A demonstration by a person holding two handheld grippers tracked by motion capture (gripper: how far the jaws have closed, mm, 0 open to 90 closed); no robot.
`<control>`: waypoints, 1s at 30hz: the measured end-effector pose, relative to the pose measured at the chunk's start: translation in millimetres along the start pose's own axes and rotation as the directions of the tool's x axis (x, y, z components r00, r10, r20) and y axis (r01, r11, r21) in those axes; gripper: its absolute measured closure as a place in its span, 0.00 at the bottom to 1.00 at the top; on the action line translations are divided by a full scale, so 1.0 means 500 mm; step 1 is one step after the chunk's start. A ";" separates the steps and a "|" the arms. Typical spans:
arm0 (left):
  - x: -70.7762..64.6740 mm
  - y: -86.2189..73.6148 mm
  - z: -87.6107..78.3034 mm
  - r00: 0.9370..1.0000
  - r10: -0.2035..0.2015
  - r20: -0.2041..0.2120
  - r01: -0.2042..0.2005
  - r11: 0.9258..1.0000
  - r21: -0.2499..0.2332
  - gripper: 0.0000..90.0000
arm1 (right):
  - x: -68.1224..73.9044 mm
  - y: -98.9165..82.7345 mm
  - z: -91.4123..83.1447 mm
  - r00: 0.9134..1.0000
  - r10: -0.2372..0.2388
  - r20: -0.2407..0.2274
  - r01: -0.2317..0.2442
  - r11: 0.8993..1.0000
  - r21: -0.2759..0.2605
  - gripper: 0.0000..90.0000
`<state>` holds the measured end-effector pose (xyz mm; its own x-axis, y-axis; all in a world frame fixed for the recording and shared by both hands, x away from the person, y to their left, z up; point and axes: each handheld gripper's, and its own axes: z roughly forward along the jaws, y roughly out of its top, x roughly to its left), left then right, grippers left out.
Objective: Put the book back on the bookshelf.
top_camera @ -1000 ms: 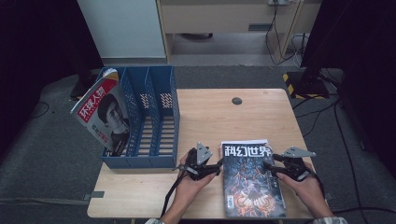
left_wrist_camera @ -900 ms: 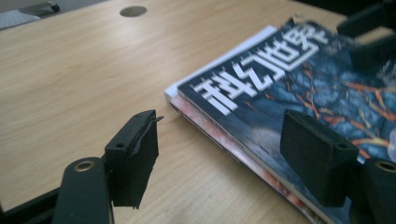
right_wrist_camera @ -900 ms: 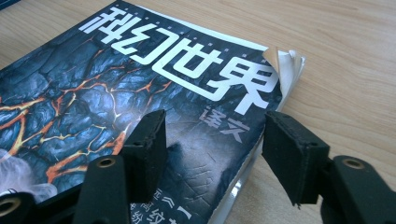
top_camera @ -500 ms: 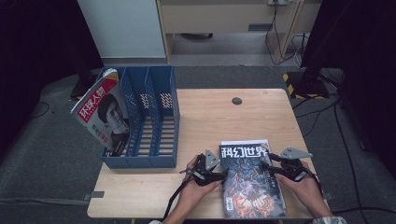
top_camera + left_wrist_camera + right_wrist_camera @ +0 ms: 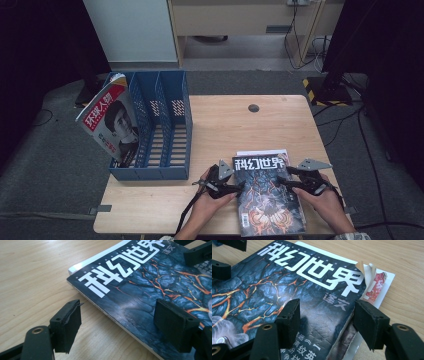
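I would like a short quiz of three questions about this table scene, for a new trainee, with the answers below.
1. True or false: the dark magazine with white title letters lies flat on the light wooden table.
2. Where does the red-covered magazine with a portrait stand? A) in the blue plastic file rack, in its leftmost slot; B) on the floor; C) under the dark magazine.
3. Which edge of the dark magazine does the left gripper straddle with open jaws?

Key:
1. True.
2. A.
3. Its left edge as the high view shows it; the right gripper is at the opposite edge.
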<state>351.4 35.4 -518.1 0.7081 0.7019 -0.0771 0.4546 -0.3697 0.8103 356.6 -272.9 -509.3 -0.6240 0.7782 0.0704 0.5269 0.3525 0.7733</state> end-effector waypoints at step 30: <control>0.007 -0.003 0.023 0.984 -0.107 0.140 0.102 0.994 0.038 0.16 | 0.005 -0.016 -0.006 0.999 0.030 -0.026 -0.030 0.999 -0.015 0.38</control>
<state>359.3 31.5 -526.3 0.7244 0.6448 -0.2440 0.5448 -0.3186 0.7756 349.1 -275.6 -513.3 -0.6227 0.7747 0.1100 0.5370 0.3209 0.7802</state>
